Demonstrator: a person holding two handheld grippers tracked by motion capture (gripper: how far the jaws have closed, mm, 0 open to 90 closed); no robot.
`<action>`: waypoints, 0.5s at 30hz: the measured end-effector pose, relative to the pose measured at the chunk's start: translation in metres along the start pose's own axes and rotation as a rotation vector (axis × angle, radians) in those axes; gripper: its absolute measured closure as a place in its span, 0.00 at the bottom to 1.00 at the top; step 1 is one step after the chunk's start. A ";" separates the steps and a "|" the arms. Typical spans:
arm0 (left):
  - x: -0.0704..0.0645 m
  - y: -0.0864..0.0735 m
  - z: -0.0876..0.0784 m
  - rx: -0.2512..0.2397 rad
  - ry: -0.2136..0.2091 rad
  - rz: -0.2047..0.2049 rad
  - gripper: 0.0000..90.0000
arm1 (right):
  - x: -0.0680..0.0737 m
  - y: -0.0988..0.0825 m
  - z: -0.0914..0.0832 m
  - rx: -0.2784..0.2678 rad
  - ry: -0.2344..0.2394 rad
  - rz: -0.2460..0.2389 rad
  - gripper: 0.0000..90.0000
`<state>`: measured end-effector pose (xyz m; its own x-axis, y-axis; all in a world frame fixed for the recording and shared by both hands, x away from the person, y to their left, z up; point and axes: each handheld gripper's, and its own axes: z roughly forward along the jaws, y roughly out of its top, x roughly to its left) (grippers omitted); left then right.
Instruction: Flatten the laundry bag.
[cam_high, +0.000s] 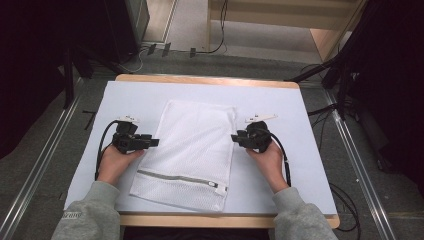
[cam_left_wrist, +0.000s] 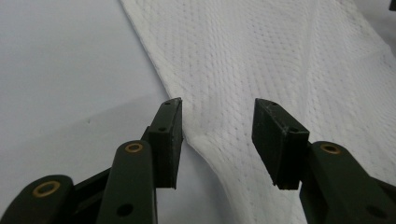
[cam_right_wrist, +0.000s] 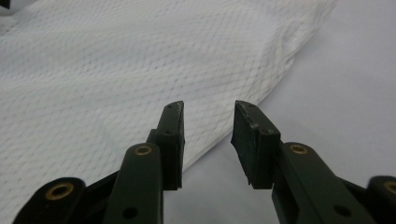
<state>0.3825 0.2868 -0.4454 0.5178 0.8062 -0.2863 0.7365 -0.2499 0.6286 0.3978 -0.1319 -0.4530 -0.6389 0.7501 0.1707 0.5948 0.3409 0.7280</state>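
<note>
both tools, left tool (cam_high: 152, 142) and right tool (cam_high: 235, 137), stand partly open, gripping nothing, at the white mesh bag's (cam_high: 192, 145) side edges on the table (cam_high: 290, 115).

table (cam_high: 300, 150): bare surface on both long sides of the white mesh bag (cam_high: 192, 150), and a bare strip beyond its far edge; free passage there. the bag lies flat mid-table, low, no upright obstruction. left gripper (cam_high: 155, 142) stands at the bag's left edge, jaws apart with the edge between them, pads clear of the cloth (cam_left_wrist: 215, 135). right gripper (cam_high: 234, 138) stands at the right edge, jaws apart, gap unblocked (cam_right_wrist: 208, 140). the bag's full width separates the two grippers.
</note>
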 end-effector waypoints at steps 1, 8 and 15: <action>0.001 0.001 0.001 -0.003 0.001 0.001 0.60 | 0.002 -0.003 0.000 0.003 0.003 0.002 0.73; 0.007 0.005 0.011 0.025 0.022 0.006 0.58 | 0.012 -0.019 -0.002 0.025 -0.009 0.004 0.67; 0.006 0.010 0.019 0.022 -0.015 0.005 0.66 | 0.019 -0.027 0.005 0.052 -0.006 -0.003 0.65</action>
<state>0.4009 0.2790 -0.4546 0.5281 0.7968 -0.2937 0.7430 -0.2661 0.6141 0.3718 -0.1239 -0.4726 -0.6376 0.7525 0.1648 0.6176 0.3715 0.6932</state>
